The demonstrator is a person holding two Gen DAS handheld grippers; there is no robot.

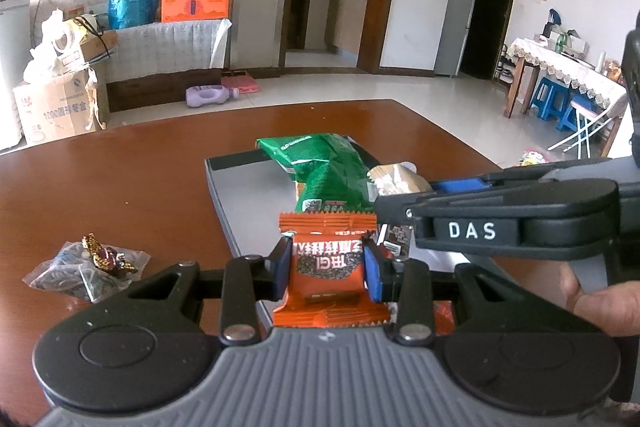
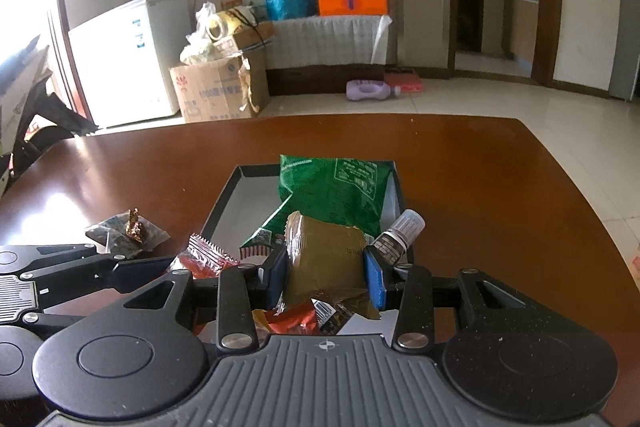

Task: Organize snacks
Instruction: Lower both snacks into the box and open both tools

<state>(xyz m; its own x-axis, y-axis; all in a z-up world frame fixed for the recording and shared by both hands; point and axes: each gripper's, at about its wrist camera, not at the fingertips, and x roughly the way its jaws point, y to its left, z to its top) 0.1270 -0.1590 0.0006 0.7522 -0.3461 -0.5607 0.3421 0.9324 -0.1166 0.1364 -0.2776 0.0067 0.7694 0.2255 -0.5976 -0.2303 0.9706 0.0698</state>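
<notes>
- My left gripper (image 1: 326, 269) is clamped on an orange packet (image 1: 328, 267), its blue pads pressing the packet's two sides at mid-height, just over the near edge of the tray (image 1: 224, 203).
- My right gripper (image 2: 326, 277) holds a tan packet (image 2: 326, 259) the same way, above the near end of the tray.
- The tray sits mid-table (image 2: 500, 187); a green bag (image 2: 332, 189) leans against its far end, and a small bottle (image 2: 400, 235) stands at its right wall.
- Near the table's left edge, outside the tray, lie a clear packet (image 1: 80, 271) and a gold-wrapped candy (image 1: 104, 255) on top of it.
- I judge both held packets light and soft, with slick film; the orange one bows a little between the pads, so a mid-body hold suits it better than the crimped seams.
- The candy looks small and crinkly; I would take it across its middle.
- More wrappers lie under the tan packet, though I cannot tell how many.
</notes>
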